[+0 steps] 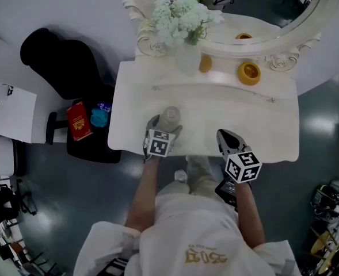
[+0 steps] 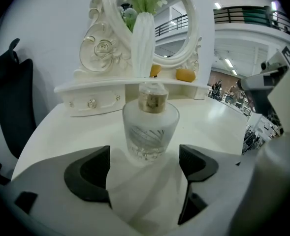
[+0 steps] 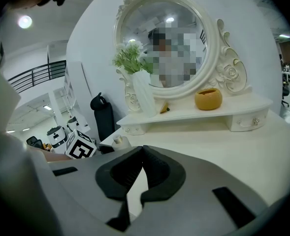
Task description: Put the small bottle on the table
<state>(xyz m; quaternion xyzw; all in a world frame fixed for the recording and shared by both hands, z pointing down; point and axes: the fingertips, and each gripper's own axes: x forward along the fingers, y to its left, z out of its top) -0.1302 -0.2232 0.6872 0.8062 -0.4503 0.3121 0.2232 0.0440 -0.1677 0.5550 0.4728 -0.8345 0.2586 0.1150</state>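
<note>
Left gripper (image 2: pixel 144 167) gapes open at lower centre, clear of the upright small bottle (image 2: pixel 149 129) on the table (image 2: pixel 211 124). Right gripper (image 3: pixel 141 173) is closed, empty.

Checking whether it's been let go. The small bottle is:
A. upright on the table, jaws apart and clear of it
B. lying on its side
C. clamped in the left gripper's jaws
A: the small bottle stands upright on the table; the jaws of the left gripper are wide apart, a gap either side.

Left gripper (image 2: pixel 145 167): I see jaws spread wide | small bottle (image 2: pixel 150 127) upright on table (image 2: pixel 211 124), just ahead between them, pads clear of it | vase (image 2: pixel 143 31) behind
</note>
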